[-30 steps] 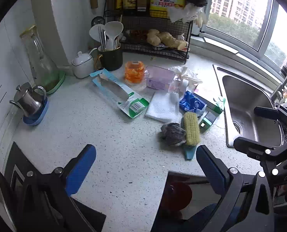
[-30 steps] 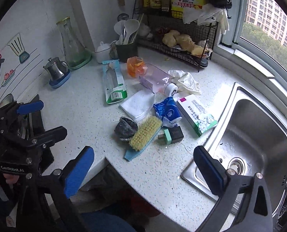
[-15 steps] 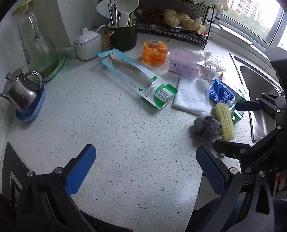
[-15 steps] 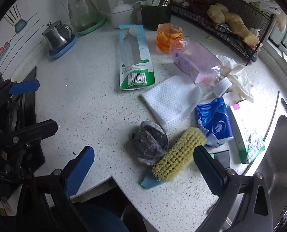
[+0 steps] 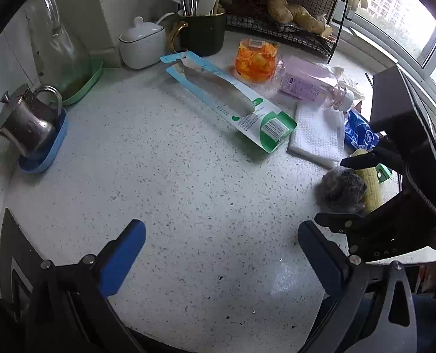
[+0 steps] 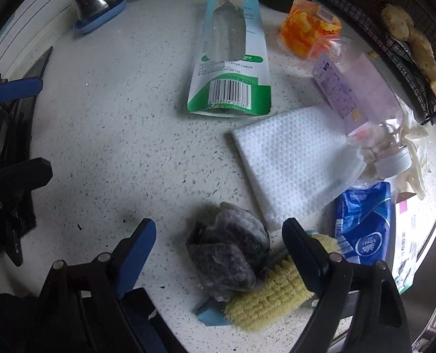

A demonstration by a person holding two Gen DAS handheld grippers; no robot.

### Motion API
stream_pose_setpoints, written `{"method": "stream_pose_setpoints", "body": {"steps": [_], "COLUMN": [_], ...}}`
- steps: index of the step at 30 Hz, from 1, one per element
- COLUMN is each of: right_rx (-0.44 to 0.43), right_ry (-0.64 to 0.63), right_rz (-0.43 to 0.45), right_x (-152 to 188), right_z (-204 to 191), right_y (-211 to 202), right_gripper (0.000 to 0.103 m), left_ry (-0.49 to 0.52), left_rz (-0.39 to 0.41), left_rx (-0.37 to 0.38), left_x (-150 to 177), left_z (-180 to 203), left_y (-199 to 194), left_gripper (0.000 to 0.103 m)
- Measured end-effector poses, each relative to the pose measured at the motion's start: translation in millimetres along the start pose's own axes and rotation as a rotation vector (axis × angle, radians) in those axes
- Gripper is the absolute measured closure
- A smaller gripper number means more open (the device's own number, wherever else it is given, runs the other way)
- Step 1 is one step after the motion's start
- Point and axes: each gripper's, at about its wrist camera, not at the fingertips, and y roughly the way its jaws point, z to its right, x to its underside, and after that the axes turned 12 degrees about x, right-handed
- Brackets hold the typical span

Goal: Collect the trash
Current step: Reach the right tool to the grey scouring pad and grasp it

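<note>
Trash lies on a speckled white counter (image 5: pixel 165 176). A grey crumpled wad (image 6: pixel 228 256) sits right between the fingers of my open right gripper (image 6: pixel 218 241), which hangs low over it; it also shows in the left wrist view (image 5: pixel 340 189). A green and white empty package (image 6: pixel 231 58) (image 5: pixel 232 103), a white paper towel (image 6: pixel 294 158) (image 5: pixel 316 135), an orange wrapper (image 6: pixel 307 28) (image 5: pixel 256 58), a lying pink bottle (image 6: pixel 362 94) (image 5: pixel 312 85) and a blue tissue pack (image 6: pixel 364 223) lie beyond. My left gripper (image 5: pixel 220 247) is open over bare counter.
A yellow brush (image 6: pixel 272 291) lies beside the wad. A steel pot (image 5: pixel 26 123) on a blue dish, a glass carafe (image 5: pixel 59 53), a white jar (image 5: pixel 143 42), a utensil cup (image 5: pixel 201 29) and a wire rack (image 5: pixel 285 26) line the back. A sink edge (image 6: pixel 435 253) is at the right.
Both grippers have moved forward and lower over the counter. My right gripper has come down around the grey wad. Both stay open.
</note>
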Motion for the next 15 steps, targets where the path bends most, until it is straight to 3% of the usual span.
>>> {"method": "stream_pose_setpoints", "body": {"steps": [2,7,9,12,15], "right_rx": [0.035,0.029,0.027,0.025,0.045], "right_ry": [-0.029,-0.058,-0.06,-0.052,-0.025], "right_rz": [0.001,0.042,0.049,0.054,0.067], "right_x": [4,10,9,10,14], "right_z": [-6,-18,-19,-19,-16], "right_y": [1,-5,-7,-9,-14], "right_gripper": [0.034,0.05,0.066,0.076,0.079], "left_ry": [-0.001,-0.03,-0.039,-0.056,-0.062], "left_rz": [-0.003,0.0,0.005,0.013,0.015], "left_rx": [0.006,0.029,0.032,0.03,0.038], "left_x": [1,1,0,-1,-3], "left_z": [0,-1,-1,-2,-1], "left_y": [1,2,1,-2,-6], "left_gripper": [0.0,0.0,0.0,0.0,0.0]}}
